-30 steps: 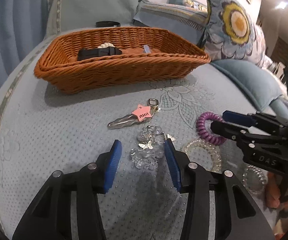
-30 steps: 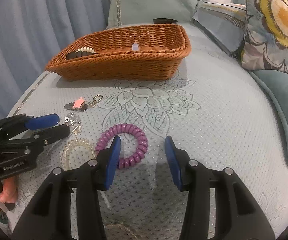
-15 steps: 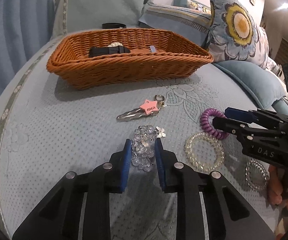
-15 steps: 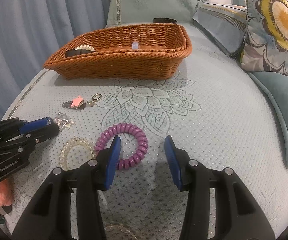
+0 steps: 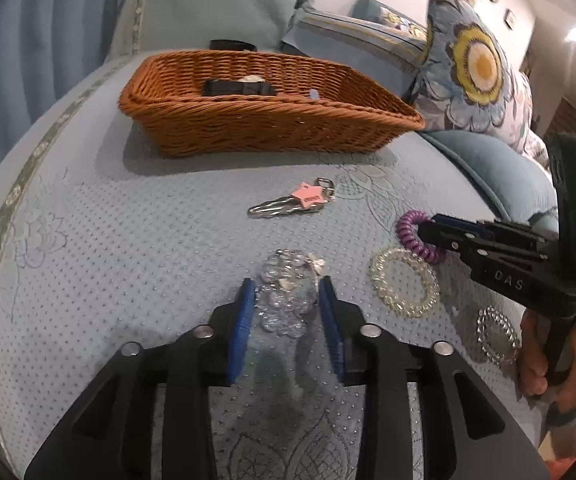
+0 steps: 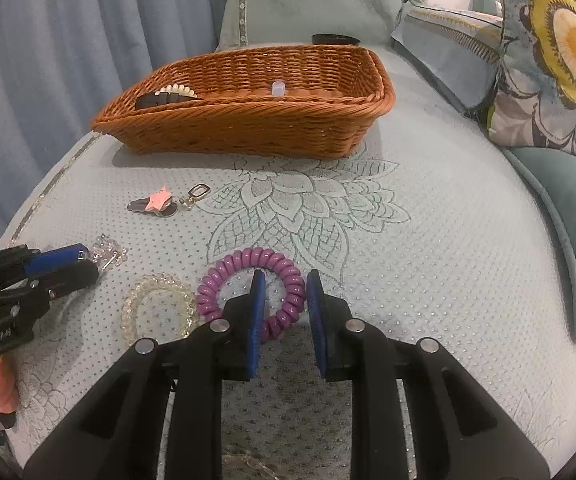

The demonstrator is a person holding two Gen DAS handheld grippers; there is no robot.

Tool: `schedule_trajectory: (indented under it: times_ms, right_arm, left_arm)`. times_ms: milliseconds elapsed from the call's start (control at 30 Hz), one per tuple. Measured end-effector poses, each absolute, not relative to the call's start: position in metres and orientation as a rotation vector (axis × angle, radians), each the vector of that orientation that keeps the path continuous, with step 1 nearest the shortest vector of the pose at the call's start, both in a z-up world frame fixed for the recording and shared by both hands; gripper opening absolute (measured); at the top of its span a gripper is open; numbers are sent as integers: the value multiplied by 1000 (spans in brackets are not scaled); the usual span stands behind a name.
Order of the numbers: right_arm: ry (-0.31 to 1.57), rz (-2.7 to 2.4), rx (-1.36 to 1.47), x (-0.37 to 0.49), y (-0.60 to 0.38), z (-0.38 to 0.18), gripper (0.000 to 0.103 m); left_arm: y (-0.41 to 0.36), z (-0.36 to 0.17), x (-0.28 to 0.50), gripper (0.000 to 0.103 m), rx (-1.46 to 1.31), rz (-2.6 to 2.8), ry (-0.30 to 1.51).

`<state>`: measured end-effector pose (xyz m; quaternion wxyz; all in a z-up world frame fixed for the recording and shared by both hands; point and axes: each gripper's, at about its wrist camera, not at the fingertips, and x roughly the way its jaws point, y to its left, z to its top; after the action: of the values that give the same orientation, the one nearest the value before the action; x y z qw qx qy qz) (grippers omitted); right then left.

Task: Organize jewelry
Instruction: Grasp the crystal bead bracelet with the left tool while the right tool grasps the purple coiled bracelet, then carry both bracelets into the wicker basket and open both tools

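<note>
My left gripper (image 5: 286, 292) is shut on a clear crystal bead bracelet (image 5: 286, 292), which bulges between the blue pads just above the bedspread. It also shows at the left of the right wrist view (image 6: 106, 249). My right gripper (image 6: 284, 284) straddles the near right rim of a purple spiral coil bracelet (image 6: 232, 268); the jaws are narrowed around the coil. A clear coil hair tie (image 6: 156, 308) lies left of it. A pink star keychain (image 5: 292, 202) lies further off. The brown wicker basket (image 5: 264, 120) stands behind.
The basket holds a black item (image 5: 238, 88), a white bead piece (image 6: 176, 90) and a small clear tube (image 6: 278, 89). A small clear bead ring (image 5: 496, 336) lies at the right. Pillows (image 5: 476, 76) line the right side. A black band (image 6: 334, 39) lies behind the basket.
My left gripper has lifted the crystal bracelet slightly and drawn back. My right gripper has moved forward over the purple coil's rim and its jaws have narrowed around it.
</note>
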<state>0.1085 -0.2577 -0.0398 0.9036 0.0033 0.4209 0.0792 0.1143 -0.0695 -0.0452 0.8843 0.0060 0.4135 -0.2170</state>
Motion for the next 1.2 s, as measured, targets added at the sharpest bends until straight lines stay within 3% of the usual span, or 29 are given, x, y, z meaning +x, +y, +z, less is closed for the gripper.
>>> schedule_trajectory:
  times_ms: [67,100,233,300,800,1200]
  right_arm:
    - [866,161,-5,109,-256,-39,17]
    - [864,167,-2,108,-256,-39,10]
    - [846,197,-3,104,-255,-35,9]
    - [835,212,-4,102,-254,-34,9]
    - [748,235,75,90,-272,-17,9]
    - [637,243,61,85,-267,36,9]
  left_arm:
    - [-79,-45,111,33,82,-426,847]
    - [-83,-46,109,24,112,-409,838]
    - [-83,-42,105,18,119,-419,809]
    - [-75,-36,102,6,74,-445,780]
    - [-49,-15,96,6,-148,-606,718]
    - [-45,45,102,6,-186,-680,595]
